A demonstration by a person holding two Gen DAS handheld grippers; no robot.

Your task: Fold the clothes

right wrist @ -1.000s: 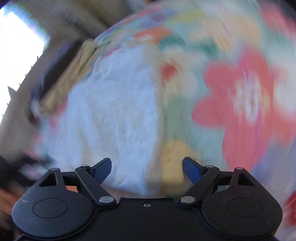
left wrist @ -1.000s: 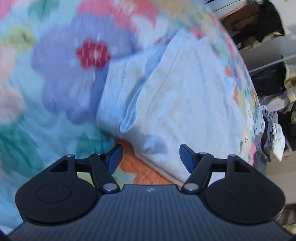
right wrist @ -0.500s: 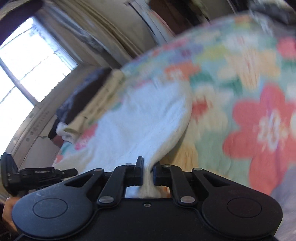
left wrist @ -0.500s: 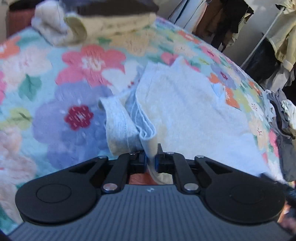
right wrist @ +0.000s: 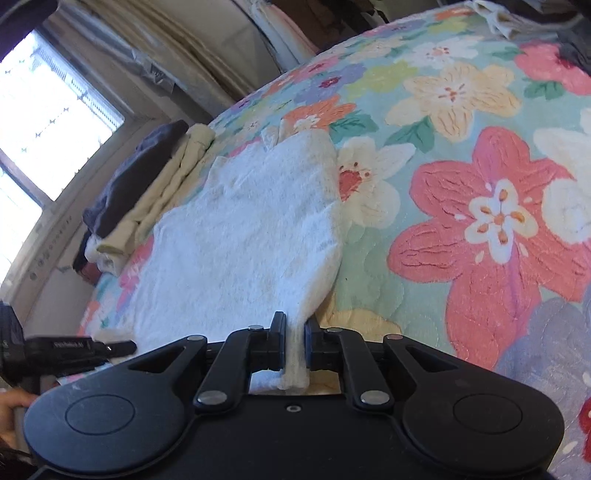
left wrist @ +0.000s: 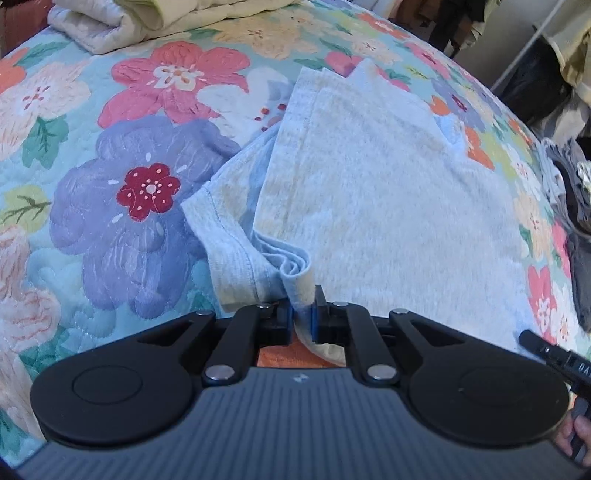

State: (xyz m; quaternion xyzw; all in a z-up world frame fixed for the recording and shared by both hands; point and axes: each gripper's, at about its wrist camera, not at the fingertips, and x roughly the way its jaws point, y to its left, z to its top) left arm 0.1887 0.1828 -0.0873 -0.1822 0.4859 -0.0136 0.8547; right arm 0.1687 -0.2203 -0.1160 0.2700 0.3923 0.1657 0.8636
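A light grey T-shirt (left wrist: 388, 192) lies partly folded on the flowered quilt (left wrist: 110, 166), one sleeve (left wrist: 229, 236) sticking out to the left. My left gripper (left wrist: 303, 319) is shut on the shirt's near left edge, with bunched cloth between the pads. In the right wrist view the same shirt (right wrist: 243, 243) looks white; my right gripper (right wrist: 294, 345) is shut on its near right corner. Each gripper shows at the edge of the other's view: the right one (left wrist: 554, 358), the left one (right wrist: 74, 349).
Folded clothes are stacked at the bed's far side: cream and dark pieces (right wrist: 147, 184), also seen as a cream pile (left wrist: 147, 18). Dark clothes (left wrist: 580, 221) lie at the bed's right edge. A window (right wrist: 44, 122) is behind the bed.
Both grippers went from open above the shirt to shut on its near edge. Since half a second ago they have held their grip and the view has steadied.
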